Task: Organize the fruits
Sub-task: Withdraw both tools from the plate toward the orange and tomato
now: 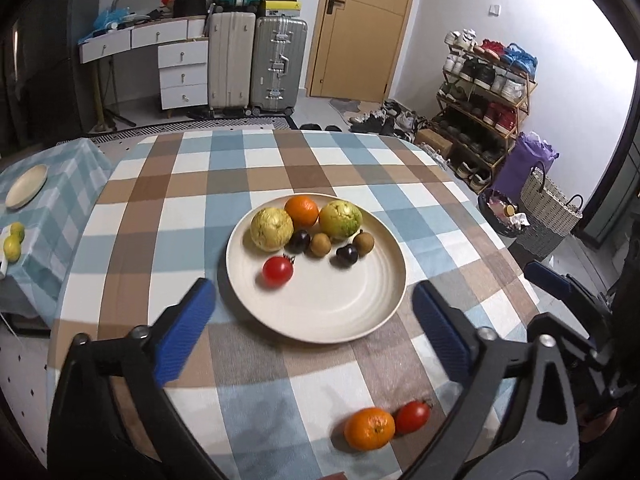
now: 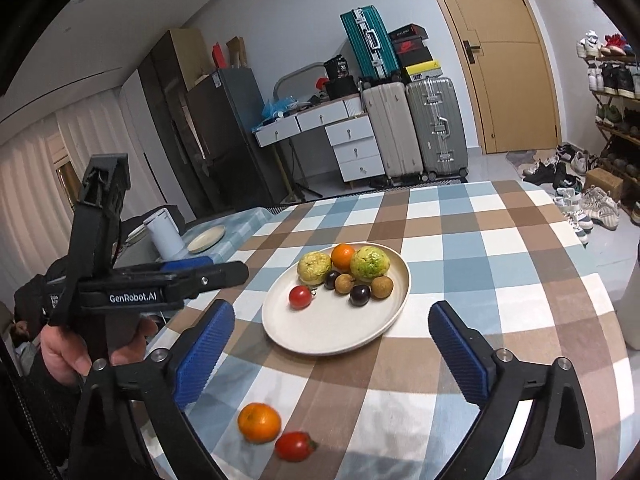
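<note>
A cream plate (image 1: 320,320) sits mid-table on the checked cloth. It holds two yellow-green guavas (image 1: 272,228), an orange (image 1: 302,210), small dark and brown fruits, and a red tomato (image 1: 278,271). Closer to me, a loose orange (image 1: 369,428) and a loose tomato (image 1: 413,417) lie side by side on the cloth. In the right wrist view they are the orange (image 2: 259,422) and the tomato (image 2: 295,445). My left gripper (image 1: 314,292) is open above the plate's near rim, nothing between its blue pads. My right gripper (image 2: 332,310) is open before the plate (image 2: 336,336), also holding nothing.
A lower side table (image 1: 60,184) at the left carries a small plate (image 1: 26,186) and yellow-green citrus (image 1: 14,240). A hand (image 2: 64,352) holds the left gripper's handle. Suitcases, drawers, a shoe rack (image 1: 484,96) and baskets (image 1: 548,208) stand beyond the table's far and right edges.
</note>
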